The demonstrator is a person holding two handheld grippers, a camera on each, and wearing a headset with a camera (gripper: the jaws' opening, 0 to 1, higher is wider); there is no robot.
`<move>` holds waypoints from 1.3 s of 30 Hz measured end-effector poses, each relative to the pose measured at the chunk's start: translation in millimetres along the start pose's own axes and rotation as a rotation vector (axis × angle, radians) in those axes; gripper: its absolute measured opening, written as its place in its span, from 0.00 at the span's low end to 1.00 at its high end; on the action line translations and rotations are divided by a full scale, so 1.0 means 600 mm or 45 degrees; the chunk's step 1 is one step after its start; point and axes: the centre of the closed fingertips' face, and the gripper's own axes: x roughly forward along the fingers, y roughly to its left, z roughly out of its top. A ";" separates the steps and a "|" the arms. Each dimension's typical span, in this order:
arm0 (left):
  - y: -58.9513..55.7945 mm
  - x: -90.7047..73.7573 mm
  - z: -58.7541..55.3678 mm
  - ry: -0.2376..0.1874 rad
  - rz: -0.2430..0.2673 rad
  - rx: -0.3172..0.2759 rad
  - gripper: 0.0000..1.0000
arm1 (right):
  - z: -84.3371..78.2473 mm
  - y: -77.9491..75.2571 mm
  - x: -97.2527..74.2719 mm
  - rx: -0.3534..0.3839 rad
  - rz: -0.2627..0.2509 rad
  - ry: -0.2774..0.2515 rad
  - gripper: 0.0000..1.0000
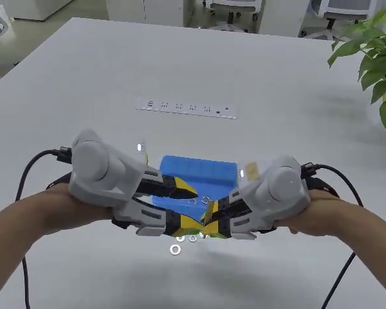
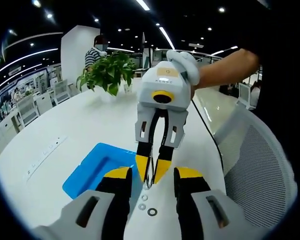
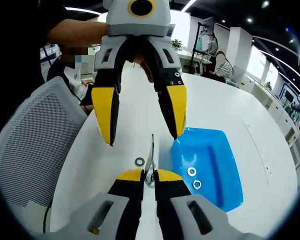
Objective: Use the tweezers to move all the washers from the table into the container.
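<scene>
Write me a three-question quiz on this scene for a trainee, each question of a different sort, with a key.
1. True or false: the left gripper holds the tweezers.
2. In the right gripper view, how many washers lie inside the blue container? A) none B) two C) five
3. Fill in: the left gripper's jaws stand ____.
Key: 1 false, the right gripper is shut on the tweezers; 2 B; 3 open.
</scene>
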 end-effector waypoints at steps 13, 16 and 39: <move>-0.003 -0.021 -0.014 -0.033 0.047 -0.091 0.56 | 0.018 -0.007 -0.021 0.019 -0.003 -0.012 0.09; 0.003 -0.027 -0.016 -0.046 0.080 -0.093 0.59 | 0.023 -0.010 -0.027 0.017 -0.007 -0.015 0.09; 0.033 -0.044 -0.036 -0.075 0.192 -0.131 0.89 | 0.048 -0.061 -0.051 -0.024 -0.055 -0.033 0.09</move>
